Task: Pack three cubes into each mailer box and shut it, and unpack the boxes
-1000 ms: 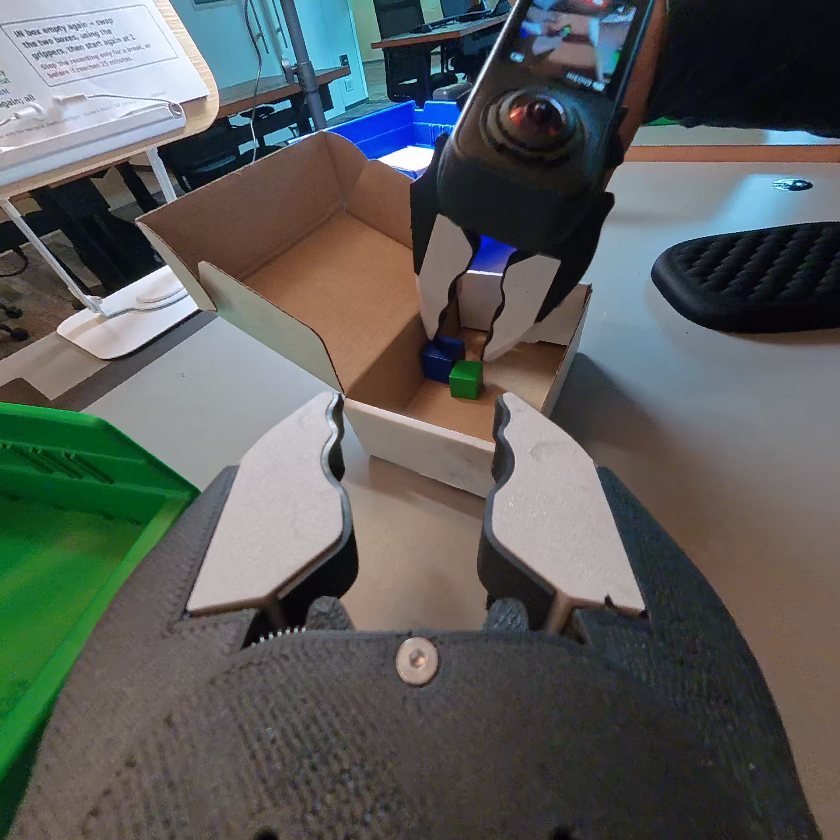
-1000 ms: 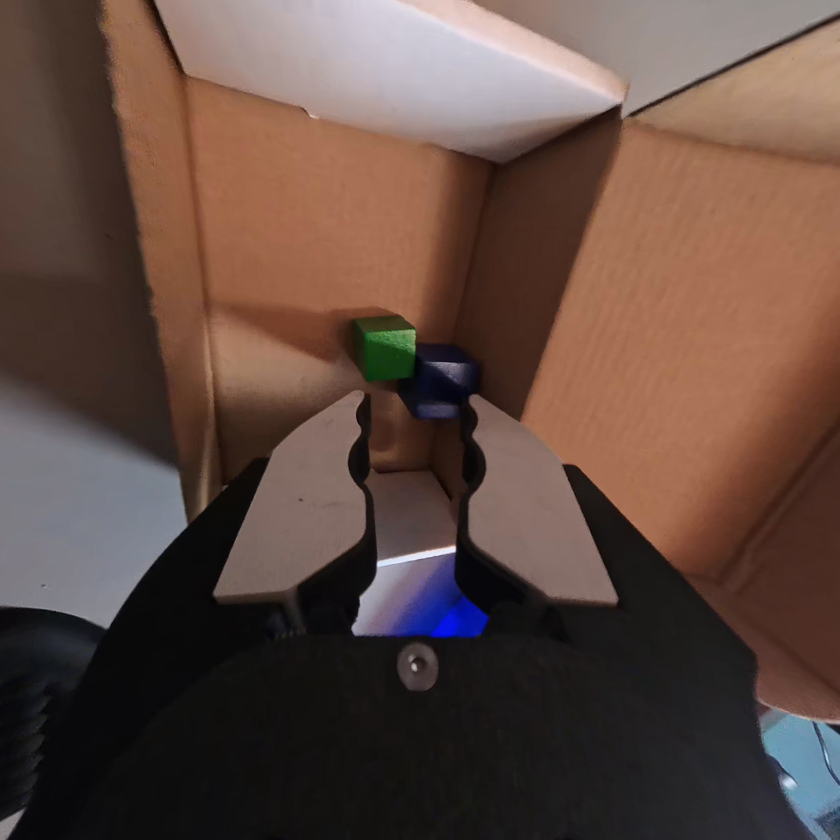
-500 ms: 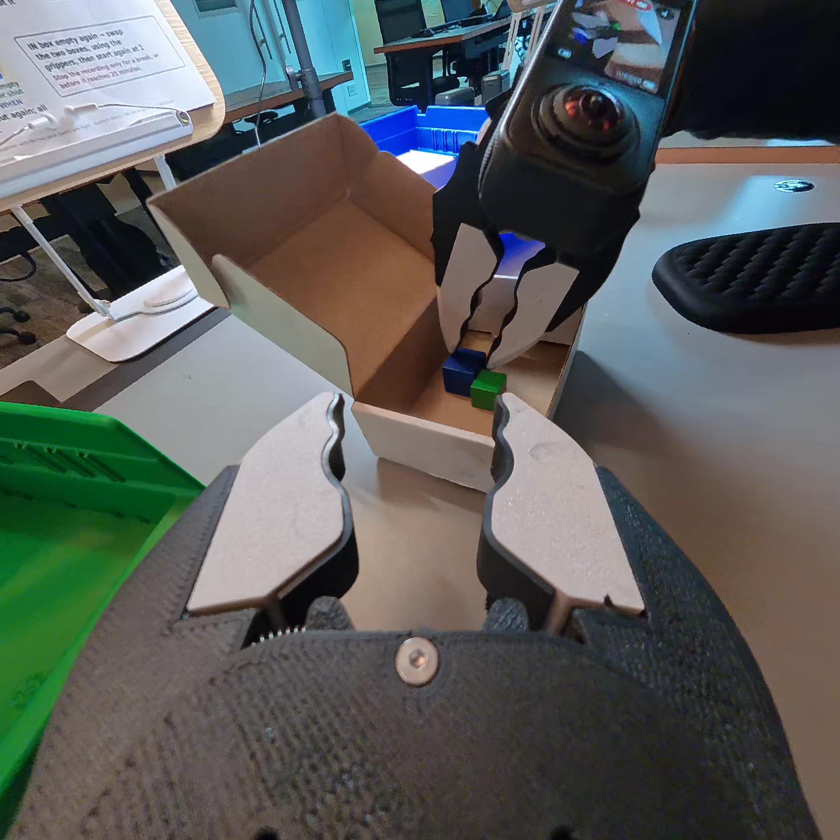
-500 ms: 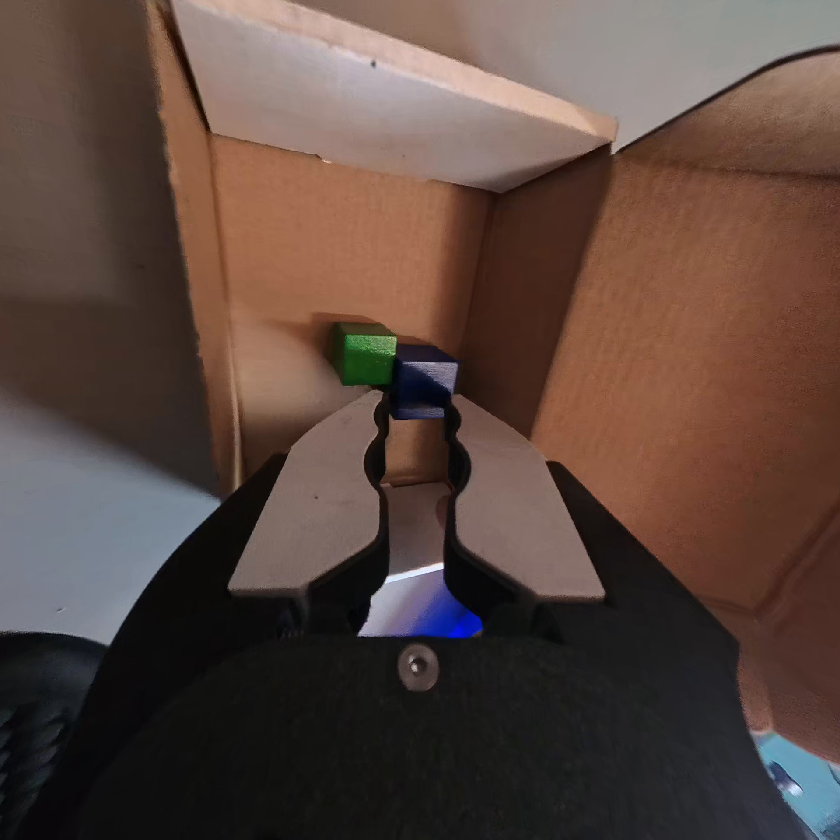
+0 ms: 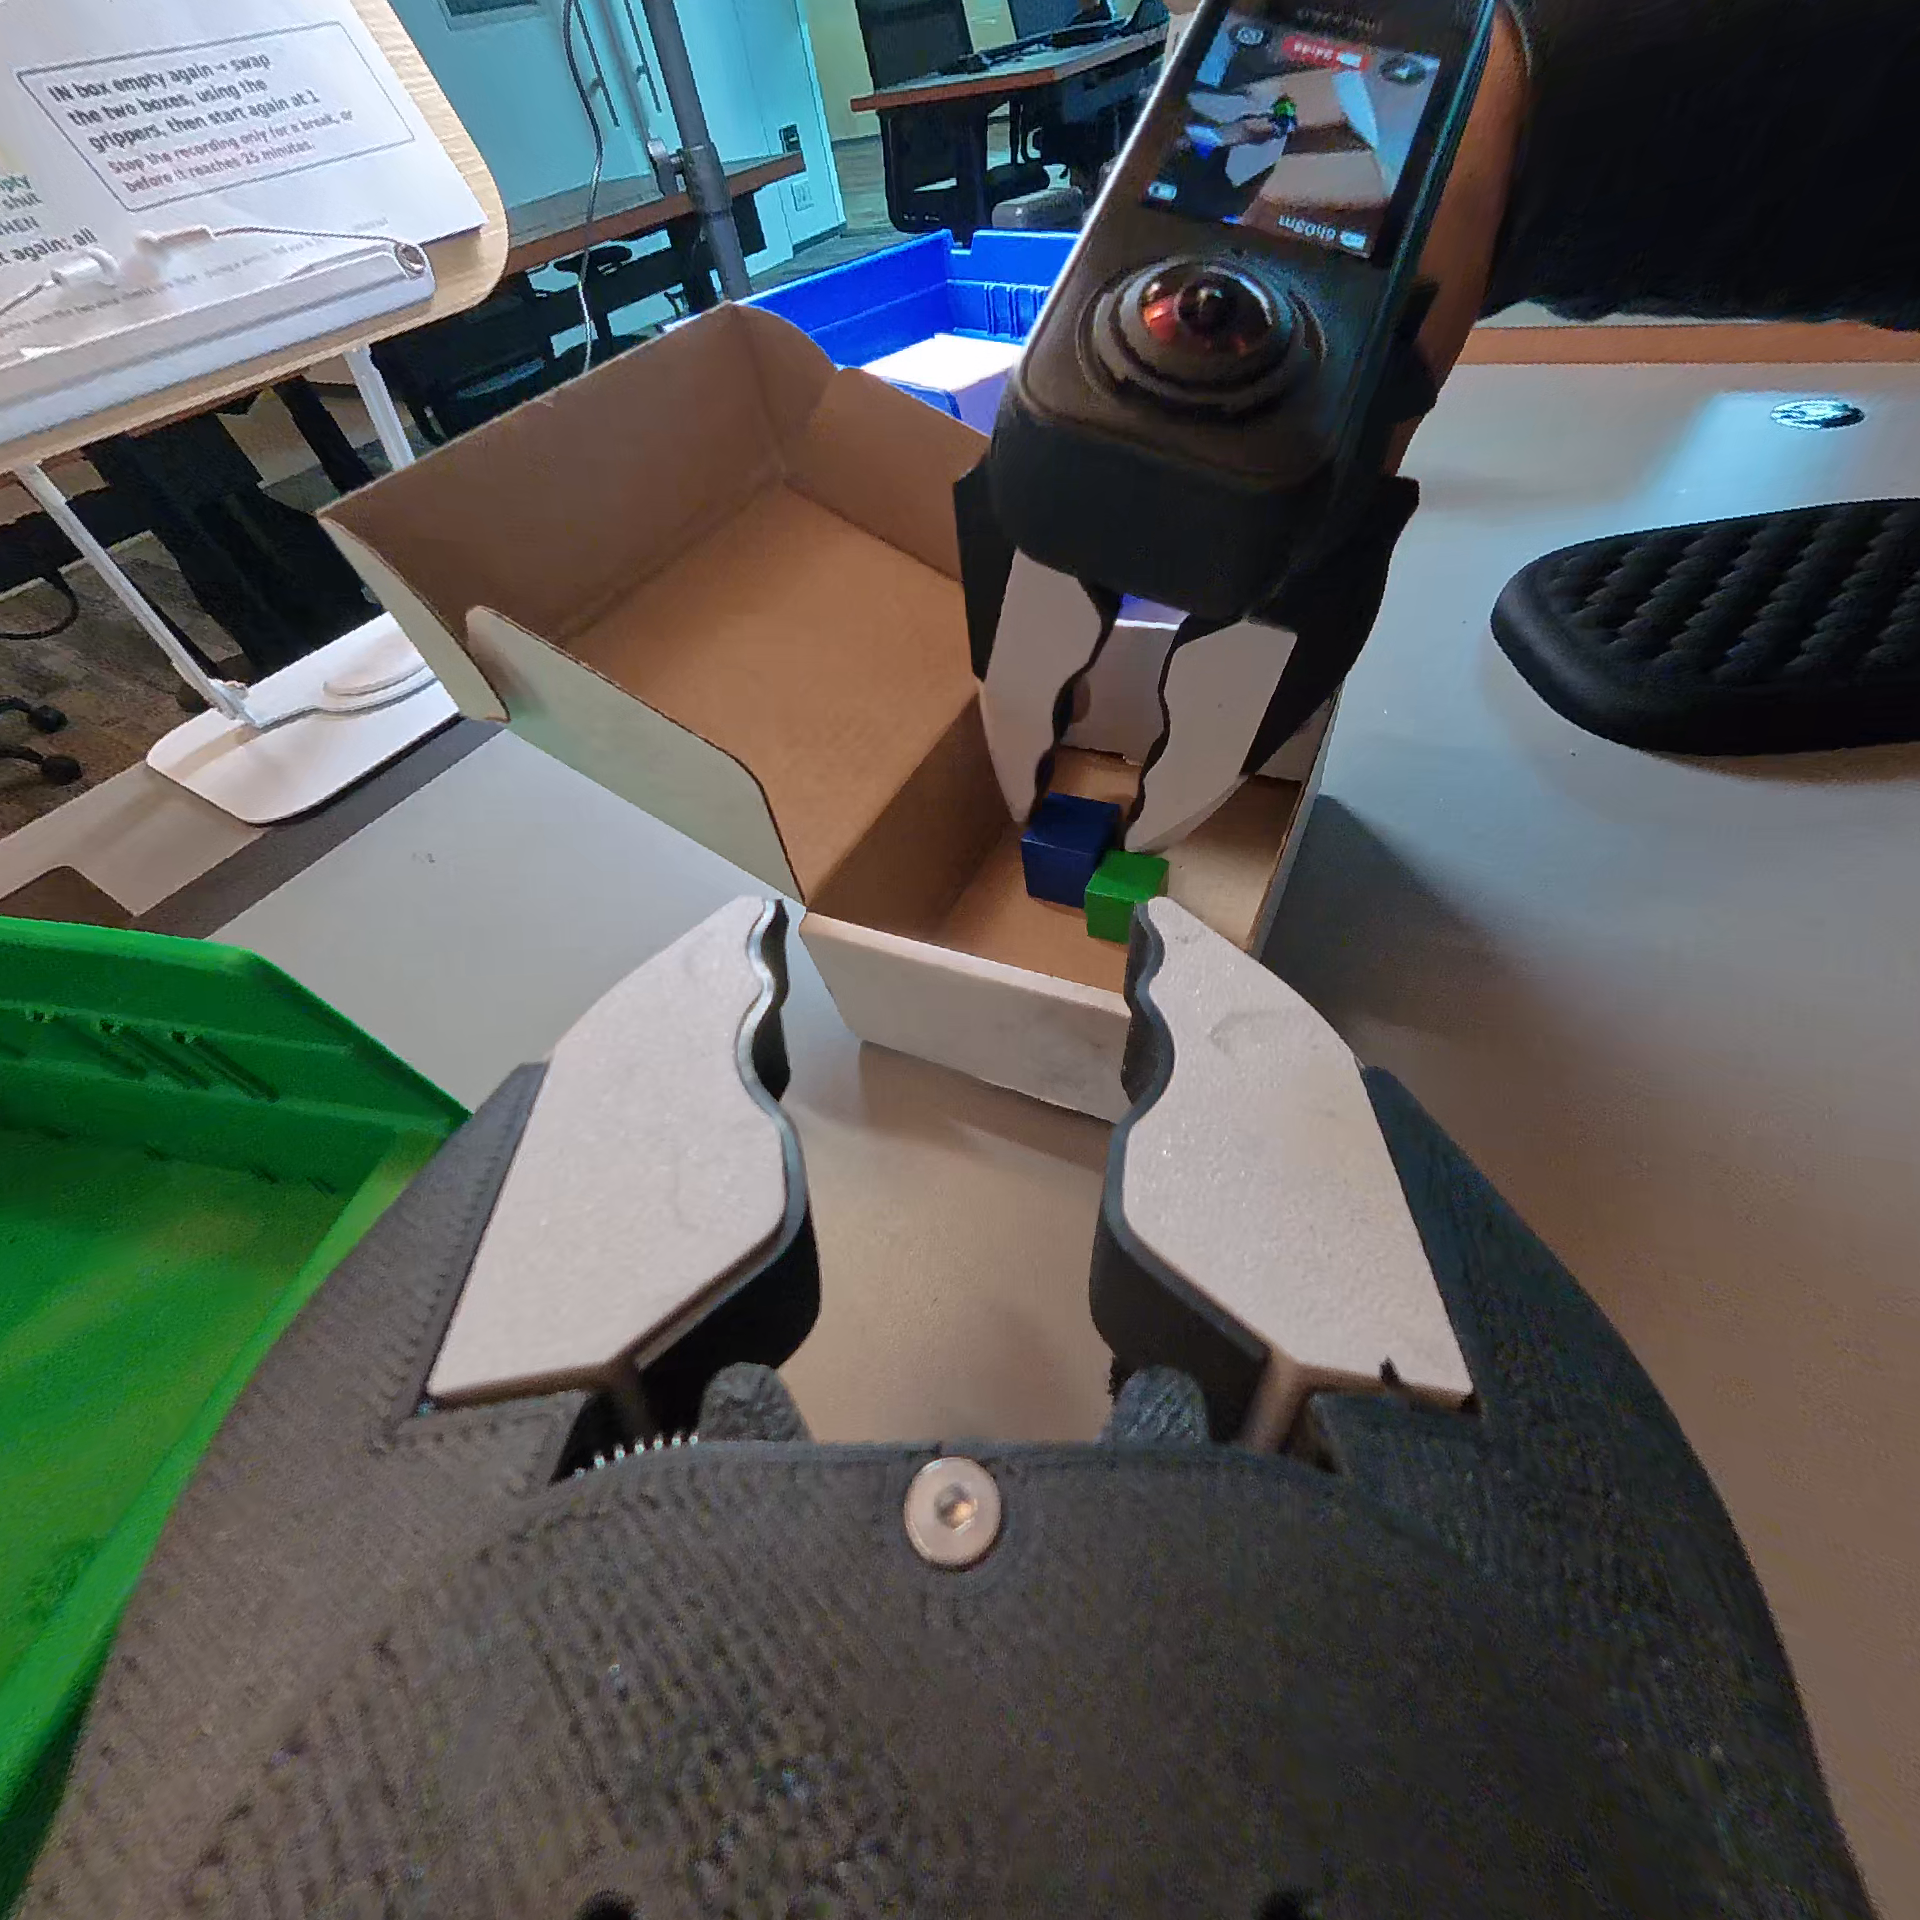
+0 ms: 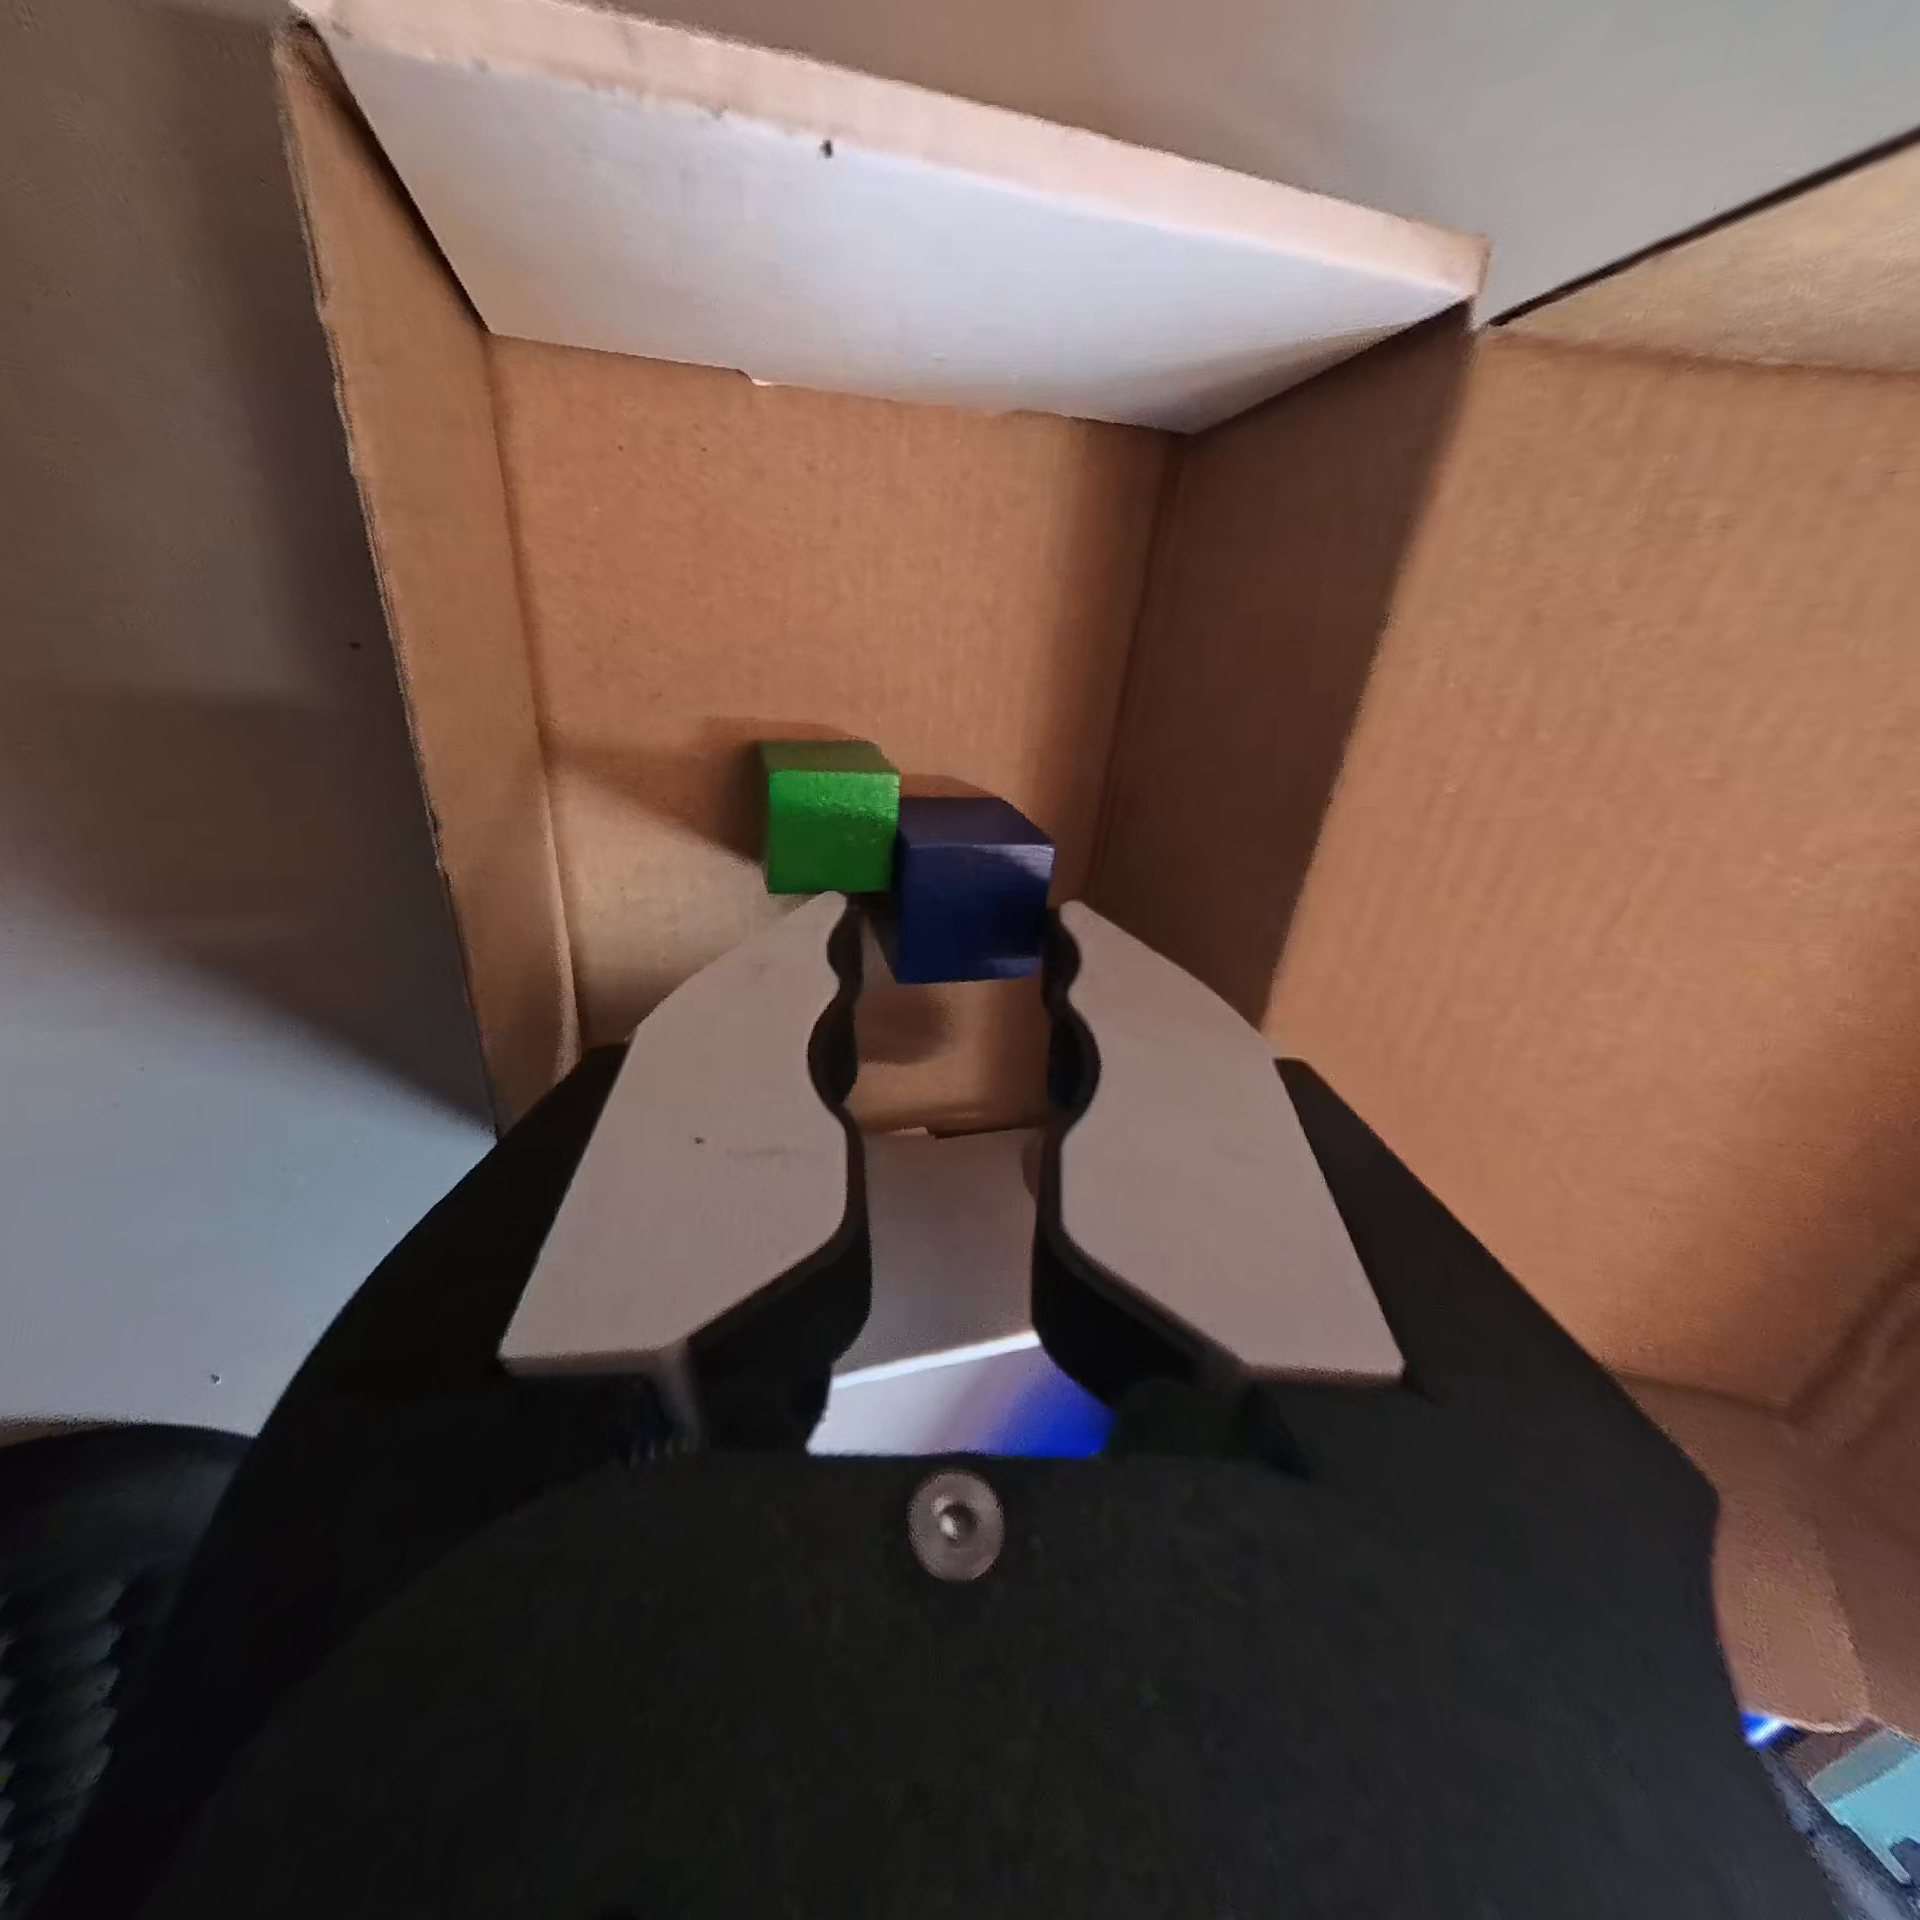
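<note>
Two cubes in box on grey table (office behind); right gripper fingers pinch blue cube.

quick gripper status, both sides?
Left tongs: open, empty, in front of the mailer box.
Right tongs: inside the box, closed around the blue cube; firm grip cannot be told.

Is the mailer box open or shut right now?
Open. The mailer box has its lid flap raised, baring the blue cube and green cube inside, with the right gripper reaching in.
</note>
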